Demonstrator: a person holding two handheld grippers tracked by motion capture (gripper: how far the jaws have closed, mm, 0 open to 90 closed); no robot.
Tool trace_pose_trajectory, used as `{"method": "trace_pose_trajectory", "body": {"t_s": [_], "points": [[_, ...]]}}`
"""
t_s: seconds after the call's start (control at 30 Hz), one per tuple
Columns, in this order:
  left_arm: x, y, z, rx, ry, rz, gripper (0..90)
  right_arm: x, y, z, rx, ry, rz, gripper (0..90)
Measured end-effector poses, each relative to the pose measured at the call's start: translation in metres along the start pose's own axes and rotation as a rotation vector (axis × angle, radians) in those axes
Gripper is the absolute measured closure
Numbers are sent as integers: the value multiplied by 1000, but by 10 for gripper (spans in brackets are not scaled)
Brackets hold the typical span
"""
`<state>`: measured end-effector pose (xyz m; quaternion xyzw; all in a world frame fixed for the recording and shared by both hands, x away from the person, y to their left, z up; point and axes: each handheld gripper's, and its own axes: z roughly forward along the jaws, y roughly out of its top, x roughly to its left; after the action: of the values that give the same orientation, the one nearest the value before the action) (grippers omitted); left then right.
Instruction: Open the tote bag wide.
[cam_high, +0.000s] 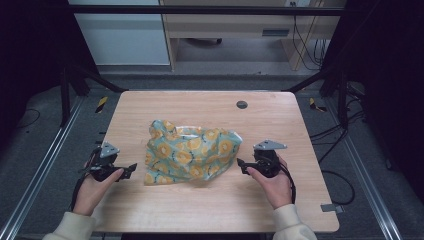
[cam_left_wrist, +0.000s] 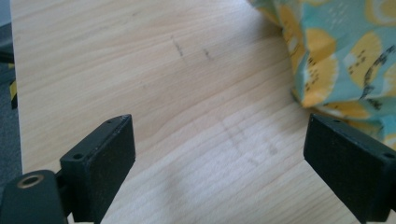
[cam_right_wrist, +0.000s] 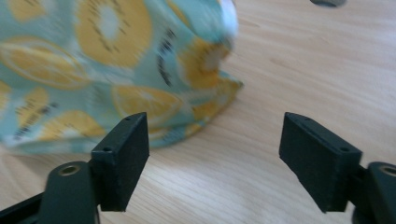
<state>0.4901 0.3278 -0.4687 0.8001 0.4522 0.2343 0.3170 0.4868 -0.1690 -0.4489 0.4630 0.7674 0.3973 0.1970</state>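
2 empty grippers flank a crumpled cloth at the middle of the desk.

The fruit-print cloth (cam_high: 189, 151) lies bunched on the desk (cam_high: 210, 210), nearer its front edge; the left gripper (cam_high: 131, 169) and right gripper (cam_high: 241, 164) sit either side, jaws spread wide, holding nothing; it looks light, soft and floppy, likely best pinched at its outer corners or hems.

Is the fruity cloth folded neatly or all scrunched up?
Scrunched up: the cloth lies in a rumpled, puffy heap on the table.
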Motion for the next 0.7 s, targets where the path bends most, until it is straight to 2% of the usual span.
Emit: {"method": "trace_pose_trajectory", "body": {"t_s": [0.03,0.07,0.1,0.13,0.17,0.2,0.23,0.27,0.3,0.33,0.37,0.4,0.43,0.47,0.53,0.6,0.7], "points": [[0,0,0,0,0,0,89,0,0,0,0,0,0,254],[1,-3,1,9,-3,-6,90,5,11,-3,-4,17,-23,289],[1,-3,1,9,-3,-6,91,5,11,-3,-4,17,-23,289],[3,-3,2,13,1,-9,93,12,25,-6,-3,20,-55,304],[3,-3,2,13,1,-9,94,12,25,-6,-3,20,-55,304],[2,-3,3,15,4,-11,94,20,41,-6,-1,26,-97,314],[2,-3,3,15,4,-11,94,20,41,-6,-1,26,-97,314],[1,-3,5,23,-1,-6,94,29,58,-5,-11,27,-132,336],[1,-3,5,23,-1,-6,94,29,58,-5,-11,27,-132,336],[1,-2,6,30,0,-1,94,38,75,-1,0,57,-137,336],[1,-2,6,30,0,-1,94,38,75,-1,0,57,-137,336],[2,-2,6,32,3,2,95,46,92,5,6,71,-148,339],[2,-2,6,32,3,2,95,46,92,5,6,71,-148,339],[3,-1,8,39,0,0,96,54,109,14,42,87,-158,339],[3,-1,8,41,0,1,97,56,113,17,54,84,-165,339],[3,-1,8,36,2,-1,100,62,128,30,93,92,-159,370],[3,0,7,33,0,-2,100,63,133,37,124,101,-157,395]]}}
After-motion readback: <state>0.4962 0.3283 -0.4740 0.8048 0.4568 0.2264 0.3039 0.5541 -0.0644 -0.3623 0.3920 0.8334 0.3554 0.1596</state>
